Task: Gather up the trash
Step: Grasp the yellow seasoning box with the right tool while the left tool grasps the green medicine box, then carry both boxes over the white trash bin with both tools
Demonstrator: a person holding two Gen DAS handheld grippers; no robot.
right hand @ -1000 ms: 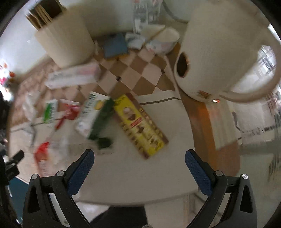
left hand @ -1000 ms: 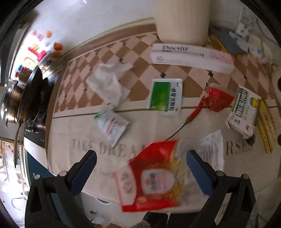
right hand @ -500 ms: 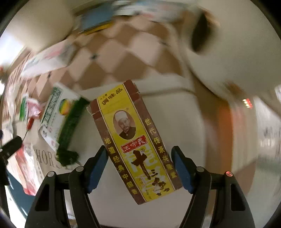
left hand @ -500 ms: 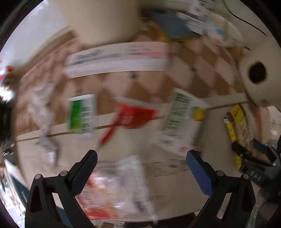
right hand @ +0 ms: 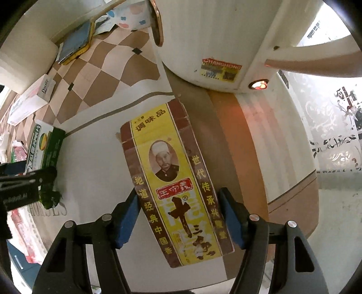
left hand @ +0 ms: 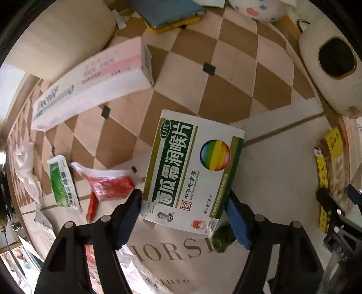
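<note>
My left gripper (left hand: 184, 217) has its jaws around the near end of a white and green medicine box (left hand: 192, 171) with a rainbow circle; the pads touch its two sides. My right gripper (right hand: 178, 220) has its jaws around a yellow and brown spice box (right hand: 174, 181) lying flat near the table's right edge. The left gripper and the medicine box (right hand: 43, 147) also show at the left of the right wrist view. A red wrapper (left hand: 108, 184), a green and white sachet (left hand: 61, 183) and crumpled white tissue (left hand: 25, 167) lie left of the medicine box.
A long white and pink box (left hand: 90, 83) lies on the checked tablecloth (left hand: 226, 90). A white appliance (right hand: 215, 40) stands close behind the spice box. A blue phone in a yellow case (left hand: 167, 13) lies at the back. A cream container (left hand: 63, 34) stands back left.
The left gripper swung right from the red snack bag to the medicine box and closed in on it. The right gripper moved down onto the spice box and narrowed around it.
</note>
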